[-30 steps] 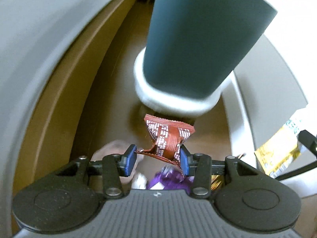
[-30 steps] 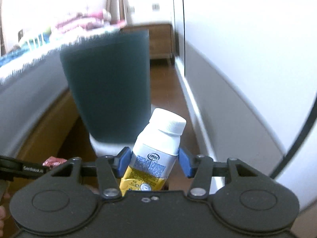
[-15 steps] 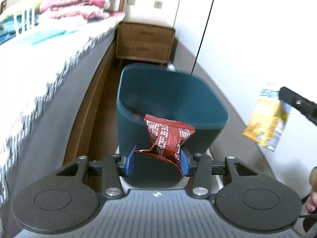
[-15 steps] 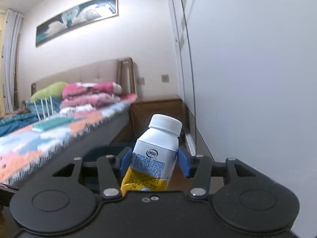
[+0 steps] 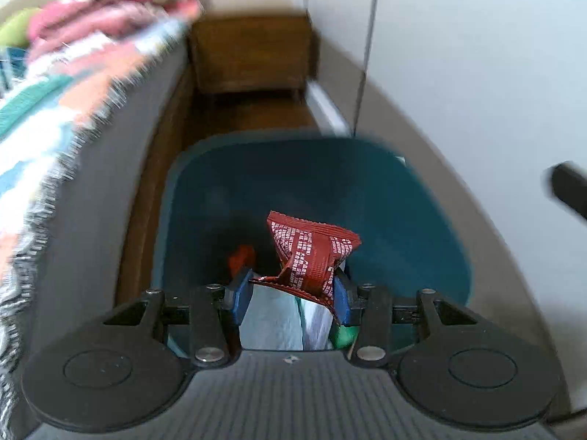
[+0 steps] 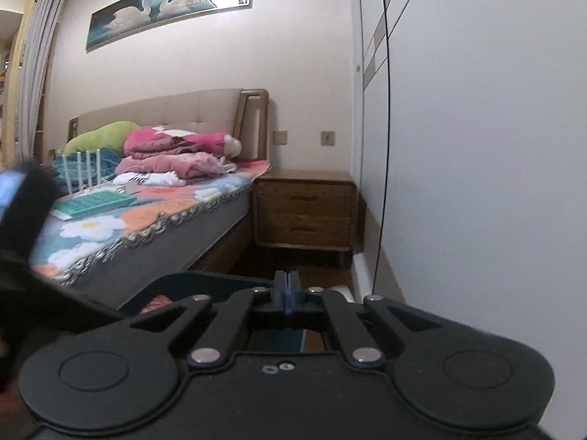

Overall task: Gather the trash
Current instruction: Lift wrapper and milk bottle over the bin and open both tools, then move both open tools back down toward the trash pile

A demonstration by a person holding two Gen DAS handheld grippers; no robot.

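The left gripper [image 5: 291, 295] has its fingers clamped on a red wrapper [image 5: 310, 253], held over the open bin [image 5: 422, 227]. The right gripper [image 6: 287, 286] has just closed, fingers together with nothing between them.

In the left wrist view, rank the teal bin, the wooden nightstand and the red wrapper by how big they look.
1. teal bin
2. wooden nightstand
3. red wrapper, held in the left gripper; it sits nearest the camera, so it looks bigger than it is.

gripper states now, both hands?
Left gripper: shut on the red wrapper, above the bin.
Right gripper: shut, empty; jaws just closed.
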